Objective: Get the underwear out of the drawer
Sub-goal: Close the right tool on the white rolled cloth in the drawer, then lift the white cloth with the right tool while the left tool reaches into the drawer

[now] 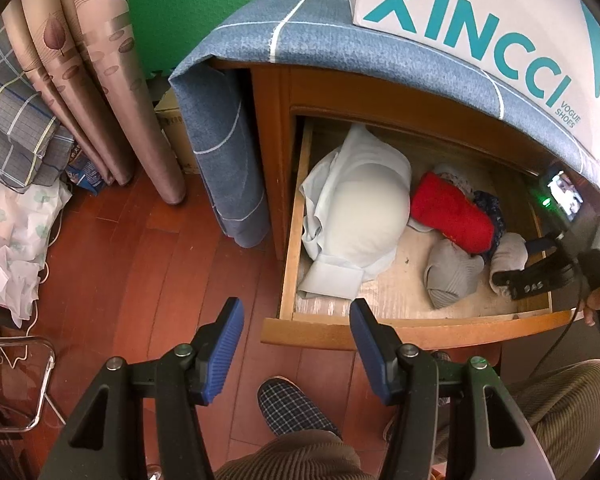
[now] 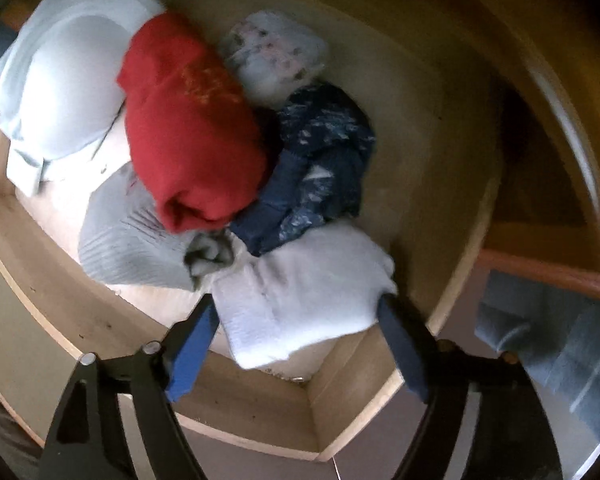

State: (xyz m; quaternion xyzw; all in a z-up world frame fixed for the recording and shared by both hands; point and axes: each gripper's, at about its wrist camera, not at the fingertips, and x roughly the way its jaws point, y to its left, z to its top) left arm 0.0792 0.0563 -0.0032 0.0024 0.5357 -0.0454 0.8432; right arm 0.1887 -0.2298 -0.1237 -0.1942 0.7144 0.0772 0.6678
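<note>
The wooden drawer (image 1: 380,332) stands pulled out. In it lie a pale blue padded garment (image 1: 360,216), a red roll (image 1: 452,212), a dark blue patterned piece (image 2: 320,160), a grey ribbed roll (image 1: 452,272) and a white folded piece (image 2: 308,292). My right gripper (image 2: 298,308) points down into the drawer's right front corner. Its jaws stand wide with the white piece lying between them on the drawer floor, not lifted. The left wrist view shows that right gripper (image 1: 514,282) beside the pale roll. My left gripper (image 1: 296,320) hangs open and empty over the floor at the drawer's front.
A white shoe box (image 1: 480,32) sits on the blue cloth (image 1: 300,40) covering the cabinet. Curtains (image 1: 80,60) and a bundle of bedding stand at the left, a metal chair frame (image 1: 28,380) lower left. A person's slippered foot (image 1: 292,404) and corduroy legs are below the drawer.
</note>
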